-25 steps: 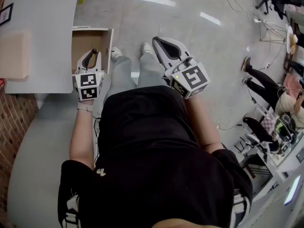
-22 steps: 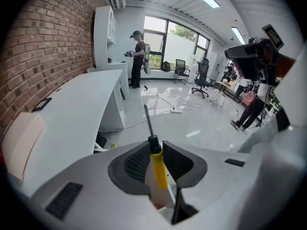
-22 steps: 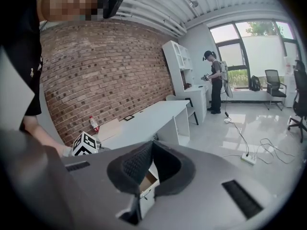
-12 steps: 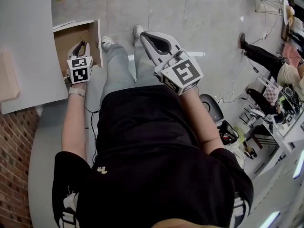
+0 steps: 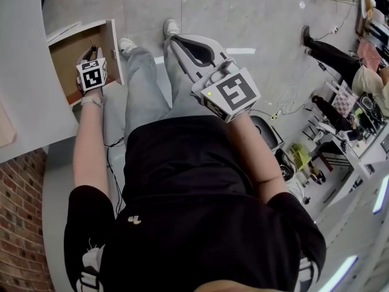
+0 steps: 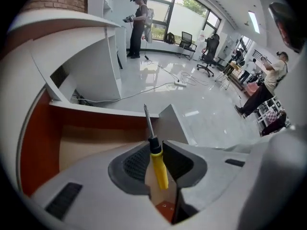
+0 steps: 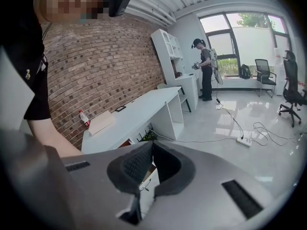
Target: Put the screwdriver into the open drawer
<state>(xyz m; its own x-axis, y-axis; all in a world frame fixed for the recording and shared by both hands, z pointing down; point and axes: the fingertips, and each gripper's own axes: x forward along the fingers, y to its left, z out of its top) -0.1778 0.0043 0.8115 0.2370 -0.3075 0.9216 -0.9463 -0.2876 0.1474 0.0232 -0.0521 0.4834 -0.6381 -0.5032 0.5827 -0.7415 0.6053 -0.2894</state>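
Farther in over the drawer (image 5: 113, 52) than a second ago, the left gripper (image 5: 91, 48) now hangs above the wooden floor of the drawer, well inside its near edge. Its jaws are clamped on the screwdriver (image 6: 158, 169), gripping the yellow handle, with the black collar and thin metal shaft sticking out past the tips toward the drawer's far wall. In the left gripper view the left gripper (image 6: 154, 147) sits between the drawer's orange left wall (image 6: 36, 138) and its grey right wall, with bare floor open on the left side and the shaft tip reaching up to the line of the far wall.

The drawer is pulled out from under the white desk (image 5: 24, 72), whose curved edge runs along the drawer's left side. A white shoe (image 5: 126, 43) stands on the floor (image 5: 255, 17) just beside the drawer's right wall.

The right gripper (image 5: 182, 43) is held well to the right of the drawer, above the person's legs. In its own view the right gripper (image 7: 151, 145) has its jaws closed together at the tips with nothing between them.
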